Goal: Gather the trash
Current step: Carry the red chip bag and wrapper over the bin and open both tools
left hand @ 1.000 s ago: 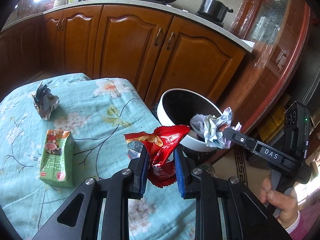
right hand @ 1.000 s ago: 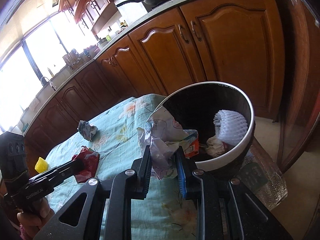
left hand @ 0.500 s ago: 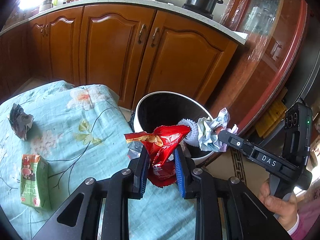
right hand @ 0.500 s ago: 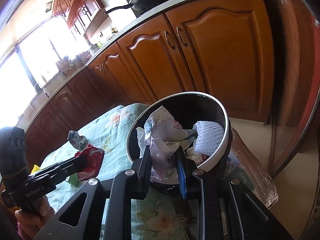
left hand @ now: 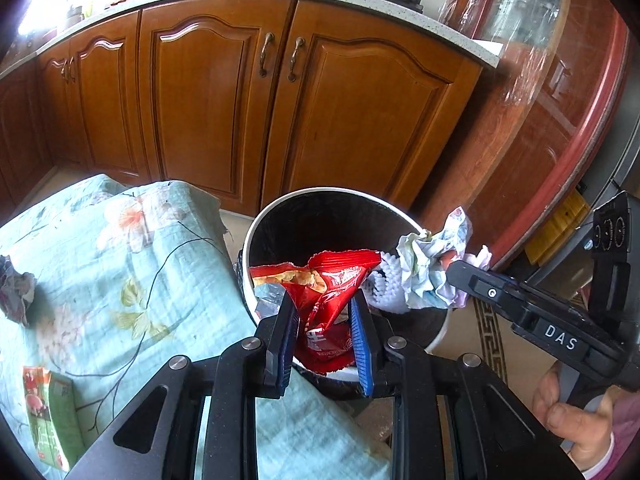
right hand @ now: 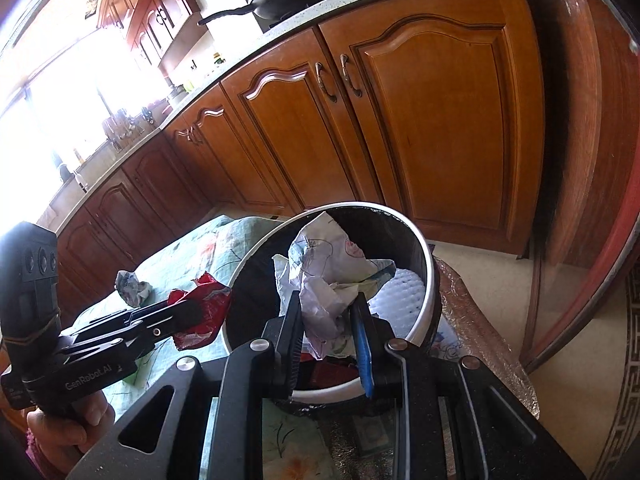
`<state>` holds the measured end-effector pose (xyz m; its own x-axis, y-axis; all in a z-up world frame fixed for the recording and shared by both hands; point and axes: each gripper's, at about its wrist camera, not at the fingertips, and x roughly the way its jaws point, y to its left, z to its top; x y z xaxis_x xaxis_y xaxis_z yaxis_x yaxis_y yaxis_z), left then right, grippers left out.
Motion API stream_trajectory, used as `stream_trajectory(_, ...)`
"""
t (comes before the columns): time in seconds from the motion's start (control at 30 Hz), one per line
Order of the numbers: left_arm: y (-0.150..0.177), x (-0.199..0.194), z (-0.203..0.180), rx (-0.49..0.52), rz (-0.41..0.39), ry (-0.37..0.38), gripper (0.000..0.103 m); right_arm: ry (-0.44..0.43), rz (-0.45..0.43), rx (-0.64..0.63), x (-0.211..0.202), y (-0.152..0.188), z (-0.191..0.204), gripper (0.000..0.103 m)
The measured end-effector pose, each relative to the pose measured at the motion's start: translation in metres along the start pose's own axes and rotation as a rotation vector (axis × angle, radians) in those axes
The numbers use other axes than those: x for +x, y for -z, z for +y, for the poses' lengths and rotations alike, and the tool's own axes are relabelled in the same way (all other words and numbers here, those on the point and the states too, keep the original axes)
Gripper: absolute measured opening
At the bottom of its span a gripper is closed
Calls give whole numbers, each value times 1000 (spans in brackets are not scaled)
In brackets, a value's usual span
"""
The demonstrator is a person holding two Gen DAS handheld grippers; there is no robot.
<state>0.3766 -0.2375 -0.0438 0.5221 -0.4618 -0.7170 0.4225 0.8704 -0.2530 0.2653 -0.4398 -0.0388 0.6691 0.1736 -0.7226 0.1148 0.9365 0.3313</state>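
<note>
Red wrapper (left hand: 336, 280), white-rimmed bin (left hand: 320, 193) (black inside), floral teal tablecloth (left hand: 120, 264).

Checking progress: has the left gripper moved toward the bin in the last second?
Yes. The left gripper, shut on the red wrapper, moved off the tablecloth over the bin.

The bin (left hand: 280, 210) stands just off the table's (left hand: 120, 264) corner, before the cabinet doors (left hand: 216, 96). The snack wrapper (left hand: 332, 284), held in the left gripper (left hand: 323, 332), hangs over the bin's near rim. The crumpled paper (right hand: 324, 280), held in the right gripper (right hand: 326, 340), sits above the bin's opening. A foam net (right hand: 400, 292) lies inside the bin. On the table lie a carton (left hand: 48, 412) and, behind it, a paper wad (left hand: 16, 292).
</note>
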Motion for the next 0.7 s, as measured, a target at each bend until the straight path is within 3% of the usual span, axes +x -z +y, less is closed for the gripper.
stream_trajectory(0.27,-6,12,-6,23,16,-3,27,20,20,-11,12,-10,-7,23)
stream_trajectory(0.37,-12,21,-9,27,27,-3,34,26,38,-14,20,-13,-10,24)
stream_trajectory(0.43,-13,25,-11,25,34,-9,48,31,48,-20,24,-15,-11,27)
stream_trajectory(0.53,-13,27,-11,20,39,-15,60,25,62,-11,29,-18,-15,38)
stream_trajectory(0.7,-11,26,-6,-2,41,-17,64,13,56,13,29,-18,-22,54)
